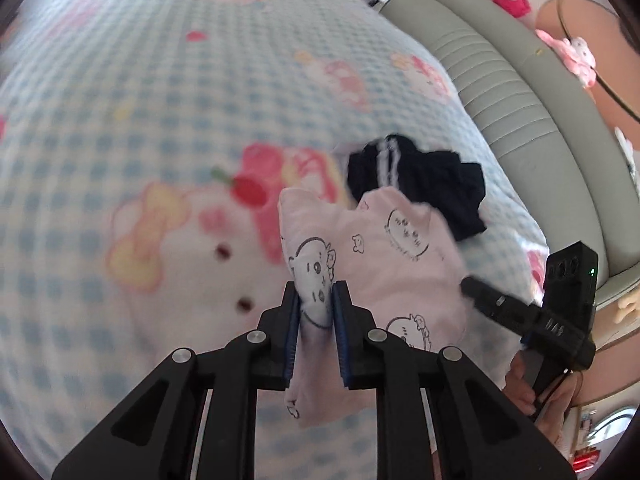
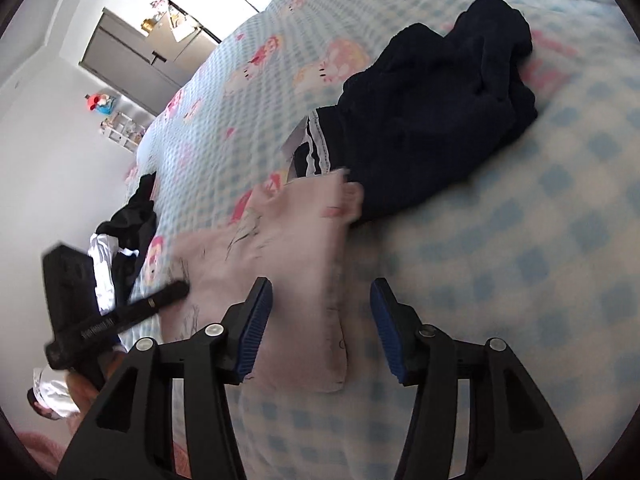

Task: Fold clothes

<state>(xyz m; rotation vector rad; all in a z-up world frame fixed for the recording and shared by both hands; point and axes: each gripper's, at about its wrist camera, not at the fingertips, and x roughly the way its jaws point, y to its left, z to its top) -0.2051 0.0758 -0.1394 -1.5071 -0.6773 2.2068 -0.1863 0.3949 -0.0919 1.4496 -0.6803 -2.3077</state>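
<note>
Left claw [image 1: 314,300] pinching pink garment [image 1: 384,264] edge (lifted) | right claw [image 2: 321,320] agape

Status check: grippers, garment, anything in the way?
Left hand-held gripper shut on pink garment. Right hand-held gripper open, over its edge. Navy garment crumpled on bed, touching the pink one's far end.

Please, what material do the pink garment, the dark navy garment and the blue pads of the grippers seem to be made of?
Pink garment: probably thin cotton knit, matte; it bunches softly between the left gripper pads.
Dark navy garment: looks like thicker, soft jersey or fleece, matte, with deep rumpled folds and white stripes.
Pads: likely rubber or soft plastic, with a ribbed surface.
</note>
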